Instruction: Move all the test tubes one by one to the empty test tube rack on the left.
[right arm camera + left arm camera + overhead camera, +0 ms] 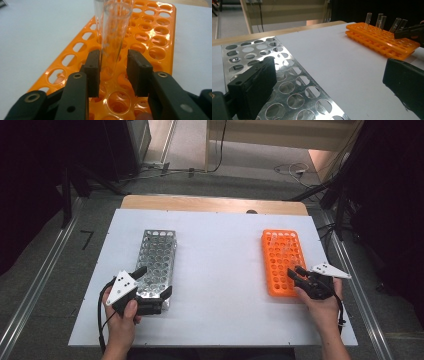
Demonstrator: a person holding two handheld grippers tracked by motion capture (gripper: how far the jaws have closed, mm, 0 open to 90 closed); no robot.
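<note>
the right tongs (112, 72) sit at the near end of the orange rack (152, 37), which lies on the right side of the white desk (220, 265). a clear glass tube (113, 37) stands upright in the rack between the two pads. the left pad looks like it touches the glass, the right one has a sliver of gap, so they're around the tube but not clamped on it. in the left gripper view a handful of tubes (382, 21) stand in that rack. the left tongs (152, 282) are spread wide and holding nothing, one jaw over the near end of the metal rack (157, 255) on the left of the desk, the other just off its edge. can't spot any brand, label or writing on either rack or the tubes.
</note>
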